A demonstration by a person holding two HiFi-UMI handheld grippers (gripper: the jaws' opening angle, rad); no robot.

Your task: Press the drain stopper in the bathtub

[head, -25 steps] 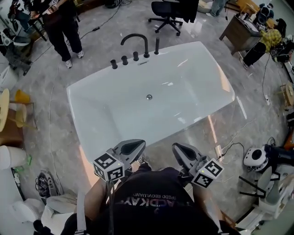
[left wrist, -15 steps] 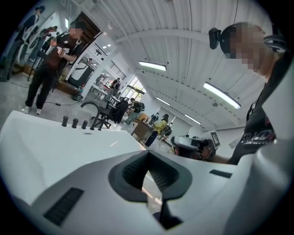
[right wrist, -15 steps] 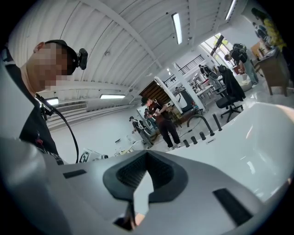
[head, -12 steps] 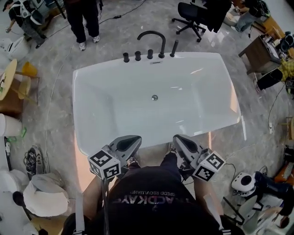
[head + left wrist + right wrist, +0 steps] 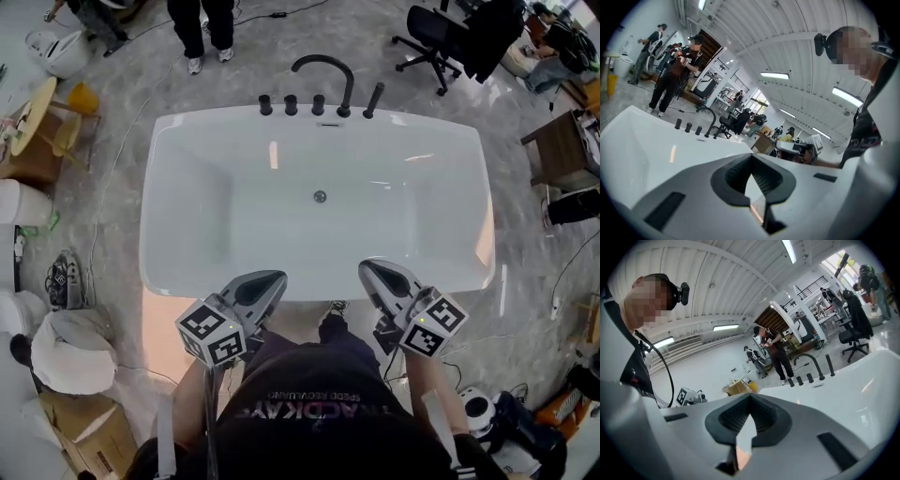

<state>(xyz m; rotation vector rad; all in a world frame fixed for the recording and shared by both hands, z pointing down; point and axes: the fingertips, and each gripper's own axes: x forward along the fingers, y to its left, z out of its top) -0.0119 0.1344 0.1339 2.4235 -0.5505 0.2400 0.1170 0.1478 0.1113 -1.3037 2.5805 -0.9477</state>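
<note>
The left gripper (image 5: 267, 285) and right gripper (image 5: 375, 274), jaws pressed together and holding nothing, hover over the bathtub (image 5: 187, 220) near rim at 6 o'clock; the drain stopper (image 5: 320, 196) lies untouched mid-floor toward 12 o'clock, so the approach looks barely begun, and next 1 tip must reach down onto it.

Gloss white all over the bathtub (image 5: 187, 234), with a warm orange glow down its near outer wall. Silver on the drain stopper (image 5: 320, 196). Matte black for the faucet (image 5: 323, 70) and knobs (image 5: 291, 104). Grey marbling across the floor (image 5: 122, 122). Pale grey on the left gripper (image 5: 272, 281) and right gripper (image 5: 370, 270), charcoal inside the jaws, black-and-white square markers on each.
</note>
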